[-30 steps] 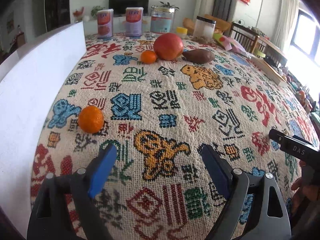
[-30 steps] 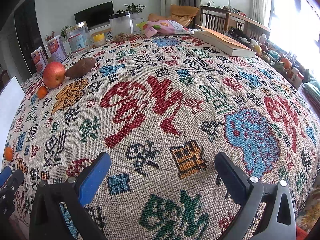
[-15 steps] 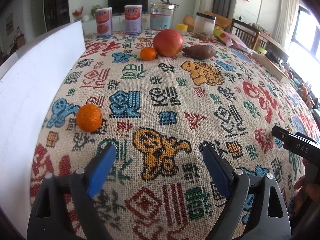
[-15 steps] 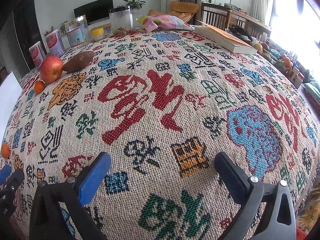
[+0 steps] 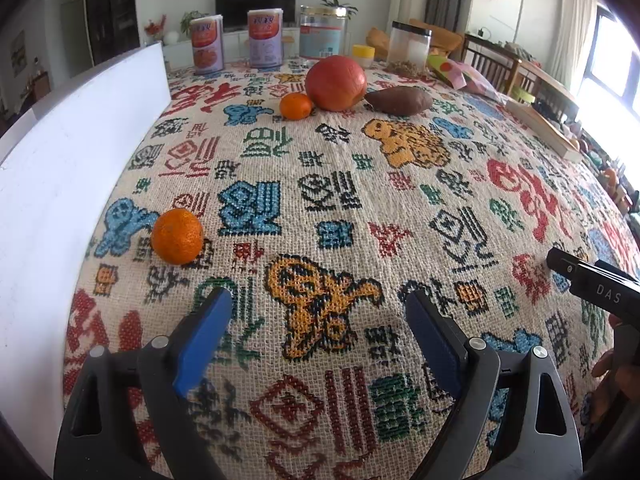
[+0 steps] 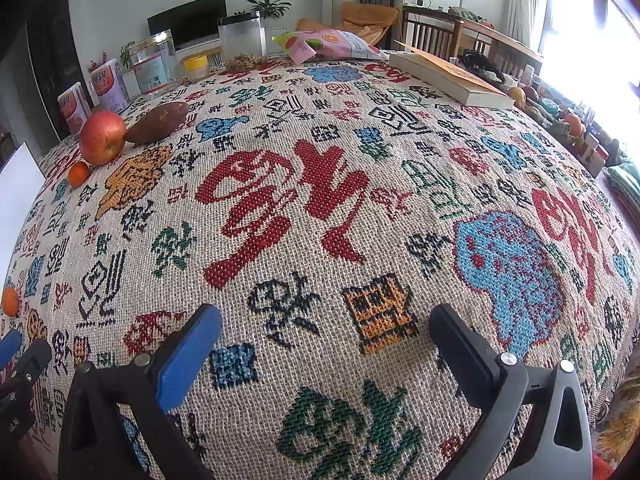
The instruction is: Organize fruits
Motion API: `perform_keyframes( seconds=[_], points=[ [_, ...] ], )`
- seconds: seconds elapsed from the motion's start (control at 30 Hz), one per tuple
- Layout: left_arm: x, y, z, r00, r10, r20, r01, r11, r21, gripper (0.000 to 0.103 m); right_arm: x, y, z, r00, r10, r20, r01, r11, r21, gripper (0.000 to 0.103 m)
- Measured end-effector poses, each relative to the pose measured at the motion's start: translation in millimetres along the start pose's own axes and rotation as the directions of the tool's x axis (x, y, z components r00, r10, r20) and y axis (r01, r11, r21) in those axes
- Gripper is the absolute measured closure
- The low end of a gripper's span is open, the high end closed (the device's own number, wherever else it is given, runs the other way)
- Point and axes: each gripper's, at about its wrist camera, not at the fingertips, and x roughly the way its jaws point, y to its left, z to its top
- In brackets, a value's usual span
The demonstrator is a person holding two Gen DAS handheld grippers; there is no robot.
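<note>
Left gripper (image 5: 318, 320) jaws apart, empty; mandarin (image 5: 177, 236) at 10 o'clock. Right gripper (image 6: 326, 338) jaws apart, empty. Apple (image 5: 336, 83), second mandarin (image 5: 295, 106), sweet potato (image 5: 399, 100) clustered at 12 o'clock.

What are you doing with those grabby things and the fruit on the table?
A person holds two grippers above the patterned woven tablecloth. The left gripper and right gripper are both open and empty. Nothing is picked up yet: a small orange tangerine lies alone, another tangerine sits by the big red apple and the brown sweet potato.
</note>
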Motion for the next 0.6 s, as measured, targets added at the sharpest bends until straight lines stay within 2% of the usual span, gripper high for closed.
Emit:
perform_keyframes(
  seconds=[0.6],
  points=[
    [0.0,-1.7,0.4,1.0,0.004,-0.002,-0.004,1.0,0.003,0.013,0.1,-0.1,0.4,1.0,0.0,0.0,0.0,1.0,0.0,0.0]
  ],
)
